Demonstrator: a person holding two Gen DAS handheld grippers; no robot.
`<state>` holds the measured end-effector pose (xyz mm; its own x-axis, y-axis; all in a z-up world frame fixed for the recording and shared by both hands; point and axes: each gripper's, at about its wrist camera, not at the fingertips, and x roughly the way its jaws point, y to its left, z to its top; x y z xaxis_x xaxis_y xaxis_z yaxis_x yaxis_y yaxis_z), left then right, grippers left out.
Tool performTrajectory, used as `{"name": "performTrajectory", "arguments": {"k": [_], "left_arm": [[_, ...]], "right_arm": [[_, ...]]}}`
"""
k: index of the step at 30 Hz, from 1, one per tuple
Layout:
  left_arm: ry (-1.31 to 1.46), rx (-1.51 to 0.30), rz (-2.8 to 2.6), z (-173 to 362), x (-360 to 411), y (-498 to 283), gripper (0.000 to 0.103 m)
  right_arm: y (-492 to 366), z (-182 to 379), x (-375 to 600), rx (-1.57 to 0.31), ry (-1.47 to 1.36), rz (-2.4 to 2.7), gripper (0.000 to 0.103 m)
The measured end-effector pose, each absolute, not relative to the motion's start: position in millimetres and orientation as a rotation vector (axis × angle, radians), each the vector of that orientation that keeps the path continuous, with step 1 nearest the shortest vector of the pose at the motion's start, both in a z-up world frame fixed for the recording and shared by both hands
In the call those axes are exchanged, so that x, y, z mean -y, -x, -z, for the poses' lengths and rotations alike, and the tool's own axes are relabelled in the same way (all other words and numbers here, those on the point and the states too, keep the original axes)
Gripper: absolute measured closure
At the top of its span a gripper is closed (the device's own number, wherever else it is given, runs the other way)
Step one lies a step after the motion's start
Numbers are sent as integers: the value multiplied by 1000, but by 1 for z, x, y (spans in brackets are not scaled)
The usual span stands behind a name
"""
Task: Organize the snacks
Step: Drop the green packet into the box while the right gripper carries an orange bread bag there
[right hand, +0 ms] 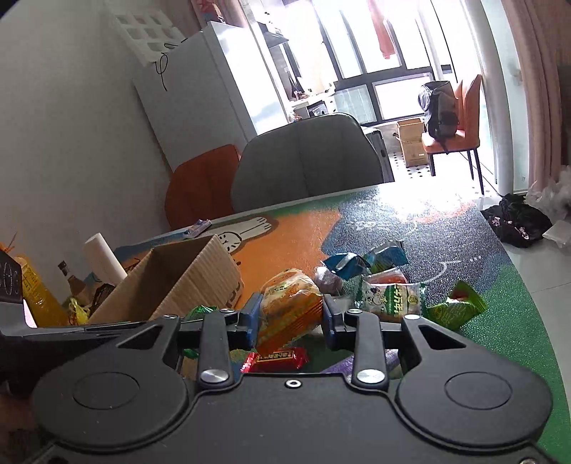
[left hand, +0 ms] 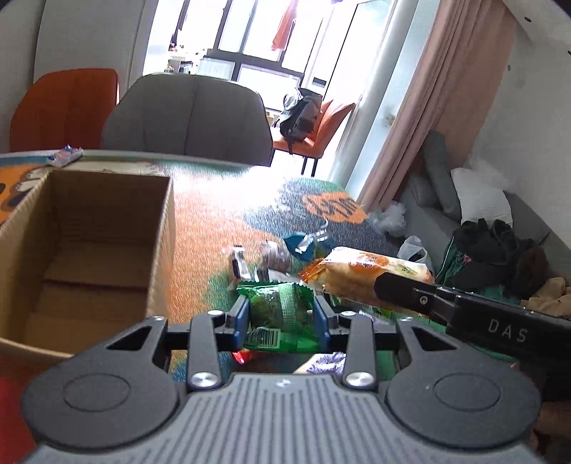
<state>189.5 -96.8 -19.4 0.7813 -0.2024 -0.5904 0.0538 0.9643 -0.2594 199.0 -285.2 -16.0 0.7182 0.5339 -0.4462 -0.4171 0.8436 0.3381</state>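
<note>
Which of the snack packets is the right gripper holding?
The orange bread packet, pinched between the right gripper pads and lifted off the table; the other packets on that side lie loose on the mat.

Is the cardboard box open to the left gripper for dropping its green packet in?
Probably yes. The cardboard box stands open-topped just left of the left gripper, which is shut on the green packet; nothing lies between them.

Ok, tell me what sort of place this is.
Most likely a lived-in apartment's dining area: padded dining chairs at a table with a cartoon-print cloth, a white fridge against the wall, and clothes hanging at the balcony windows.
</note>
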Motion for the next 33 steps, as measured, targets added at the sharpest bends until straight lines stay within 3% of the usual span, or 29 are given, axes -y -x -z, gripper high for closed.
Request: {"name": "performTrajectory", "arguments": {"k": [13, 33], "left_arm": [[258, -594, 66, -11, 41, -183, 66], [333, -626, -96, 0, -61, -184, 66]], "right_arm": [[-203, -3, 248, -506, -229, -572, 71], [-214, -8, 172, -511, -197, -649, 71]]}}
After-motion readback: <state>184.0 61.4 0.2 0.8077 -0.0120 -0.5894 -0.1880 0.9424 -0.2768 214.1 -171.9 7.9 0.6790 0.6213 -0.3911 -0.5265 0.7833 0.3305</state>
